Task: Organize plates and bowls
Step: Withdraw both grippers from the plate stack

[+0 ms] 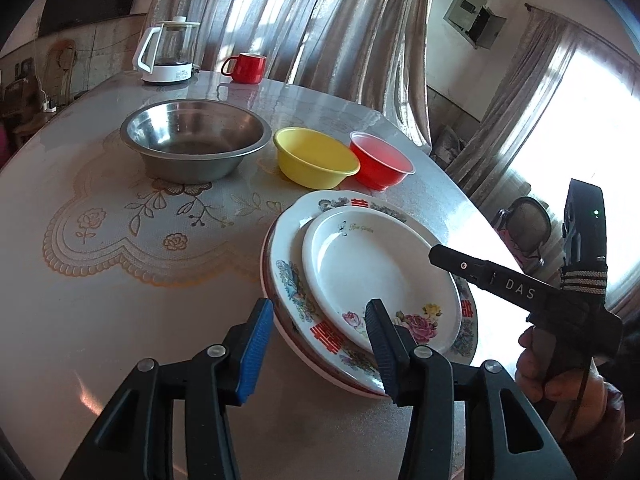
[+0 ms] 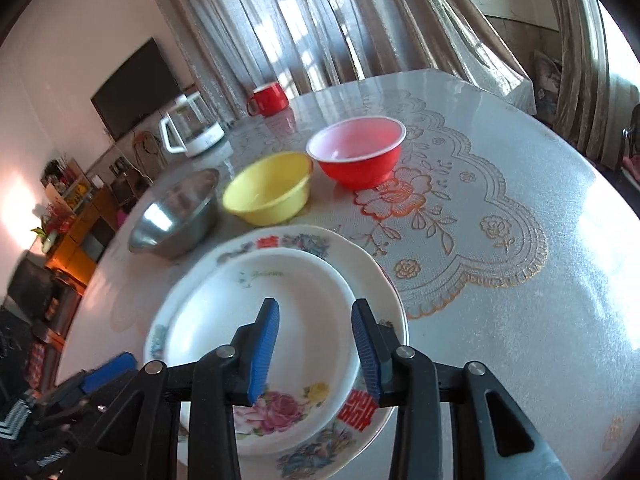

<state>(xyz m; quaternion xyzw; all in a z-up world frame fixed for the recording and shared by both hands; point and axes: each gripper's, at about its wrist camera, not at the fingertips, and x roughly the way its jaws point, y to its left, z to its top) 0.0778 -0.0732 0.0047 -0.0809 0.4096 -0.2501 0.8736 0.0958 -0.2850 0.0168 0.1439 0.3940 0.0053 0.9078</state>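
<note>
Beyond the left tongs (image 1: 318, 346), whose pads look like ribbed matt rubber or plastic, the steel bowl (image 1: 195, 140) is brushed metal with a dull sheen. Right of it, the yellow bowl (image 1: 316, 157) and red bowl (image 1: 381, 164) look like smooth plastic. Just ahead of the tongs, the stacked plates (image 1: 360, 264) seem glazed, glossy ceramic, on a bench (image 1: 120, 320) under a shiny, finely textured cover.

A glass kettle (image 1: 170, 54) and red mug (image 1: 245, 67) — far side, before curtains (image 1: 304, 20).
</note>
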